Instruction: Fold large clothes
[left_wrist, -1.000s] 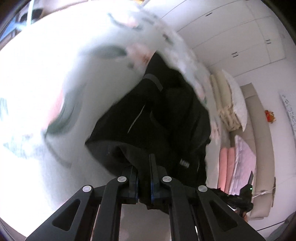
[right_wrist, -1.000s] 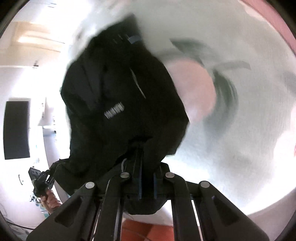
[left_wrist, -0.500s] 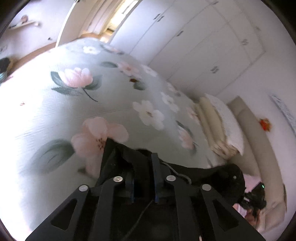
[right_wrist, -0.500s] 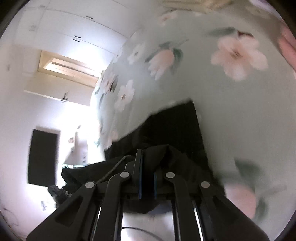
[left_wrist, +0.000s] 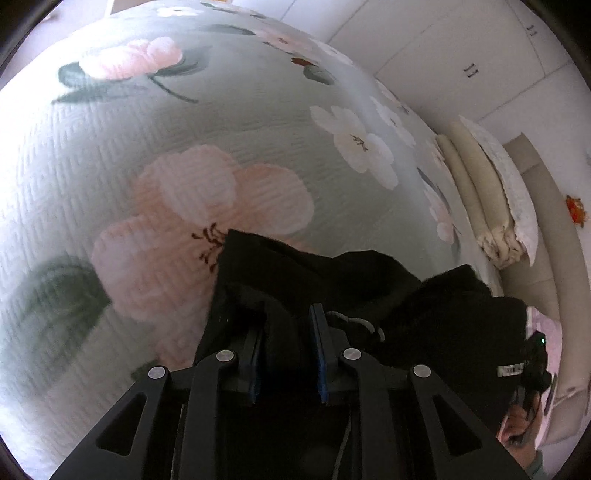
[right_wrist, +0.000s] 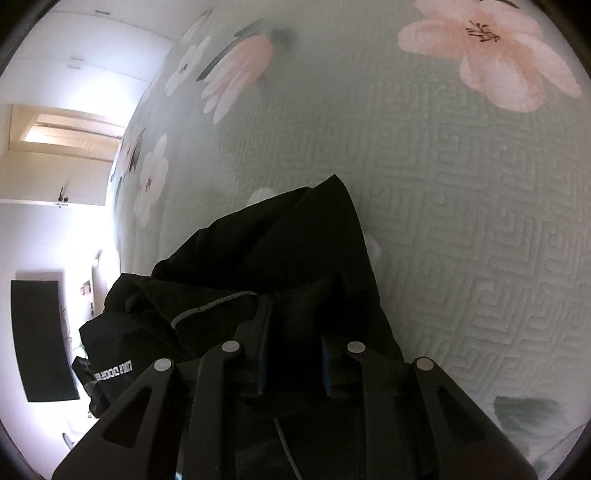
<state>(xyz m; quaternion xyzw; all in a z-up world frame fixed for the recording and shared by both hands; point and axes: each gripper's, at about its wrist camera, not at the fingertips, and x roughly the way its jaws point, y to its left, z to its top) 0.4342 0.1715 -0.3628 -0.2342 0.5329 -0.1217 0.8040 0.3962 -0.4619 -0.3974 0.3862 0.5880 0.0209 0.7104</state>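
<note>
One black garment (left_wrist: 332, 280) on the floral bedspread (left_wrist: 184, 147); left gripper (left_wrist: 288, 325) and right gripper (right_wrist: 295, 317) have just been parting, jaws apart, cloth between them

Bedroom – bed (left_wrist: 221, 122), wardrobes (left_wrist: 461, 55)

Soft daylight — doorway (right_wrist: 70, 129) glares white; fisheye edges bend and darken (black garment (right_wrist: 288, 258) loses detail).

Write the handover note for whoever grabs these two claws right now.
Left claw: jaws have just been opening, black garment still between them, grip loosening.
Right claw: the same, opening over the garment's other side.
Garment: now down on the floral bedspread, bunched and rumpled.
Done: garment brought onto the bed.
Left: spread it flat, then fold.
</note>
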